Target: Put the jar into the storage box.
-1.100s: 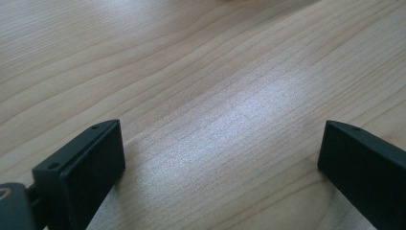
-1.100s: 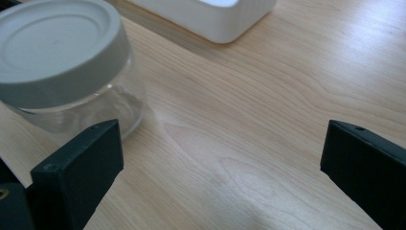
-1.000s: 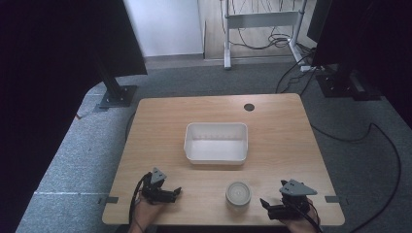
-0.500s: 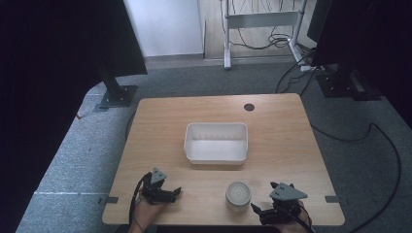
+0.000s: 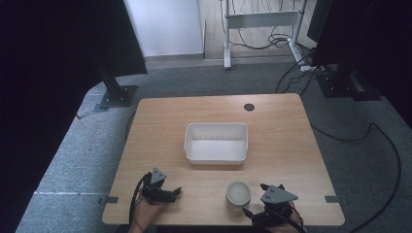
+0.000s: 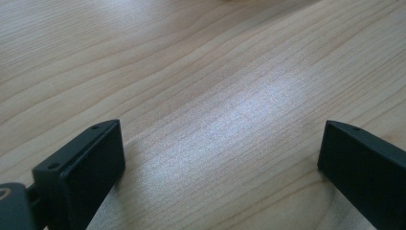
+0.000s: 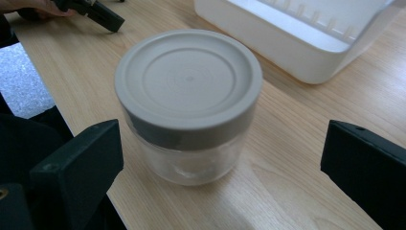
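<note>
A small clear glass jar with a pale grey screw lid stands upright on the wooden worktop, near its front edge and a little right of the middle. The lid carries only moulded concentric rings; no brand, label or writing can be read on it or on the glass, and the jar looks empty through its wall. The right gripper sits low just in front of the jar with its jaws spread wide, one to each side and both apart from the glass. In the high view this right gripper is at the worktop's front edge, just right of the jar, with its grey three-cornered plate on top. The left gripper has its jaws spread wide too, over bare wood grain and holding nothing; in the high view the left gripper rests near the front left, well apart from the jar. Behind the jar, at the middle of the worktop, stands a white rectangular plastic tub, open at the top, with a row of ribs along its inner far wall; no lettering can be made out on it either.
</note>
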{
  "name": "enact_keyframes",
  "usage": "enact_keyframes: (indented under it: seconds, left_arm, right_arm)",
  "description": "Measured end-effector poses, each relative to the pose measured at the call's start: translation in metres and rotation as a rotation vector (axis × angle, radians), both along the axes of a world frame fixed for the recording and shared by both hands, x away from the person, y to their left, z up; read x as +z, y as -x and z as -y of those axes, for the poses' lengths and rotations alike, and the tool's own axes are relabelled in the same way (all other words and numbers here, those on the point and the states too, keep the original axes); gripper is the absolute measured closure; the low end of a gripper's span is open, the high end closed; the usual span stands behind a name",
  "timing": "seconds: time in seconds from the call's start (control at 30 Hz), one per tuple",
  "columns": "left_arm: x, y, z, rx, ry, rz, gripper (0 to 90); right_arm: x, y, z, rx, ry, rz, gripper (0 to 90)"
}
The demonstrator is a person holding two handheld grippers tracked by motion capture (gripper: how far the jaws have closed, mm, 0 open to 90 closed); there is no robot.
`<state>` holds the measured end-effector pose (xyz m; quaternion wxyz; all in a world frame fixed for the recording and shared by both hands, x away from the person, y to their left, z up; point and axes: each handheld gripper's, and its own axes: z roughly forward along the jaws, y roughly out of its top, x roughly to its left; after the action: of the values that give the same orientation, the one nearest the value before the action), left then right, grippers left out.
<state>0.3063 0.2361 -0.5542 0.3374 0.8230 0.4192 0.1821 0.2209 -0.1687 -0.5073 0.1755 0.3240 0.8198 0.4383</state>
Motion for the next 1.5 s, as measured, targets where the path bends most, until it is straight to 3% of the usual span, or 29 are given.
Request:
enact_keyframes:
  seconds: [1.13,1.5]
  left_arm:
    - [0.000,0.000,0.000,0.000,0.000,0.000,1.9]
    - [0.000,0.000,0.000,0.000,0.000,0.000,1.9]
  right_arm:
    - [-0.020,-0.018,-0.035,0.065,0.030,-0.040,1.8]
    - [-0.027,-0.024,-0.038,0.053,0.032,-0.052,8.8]
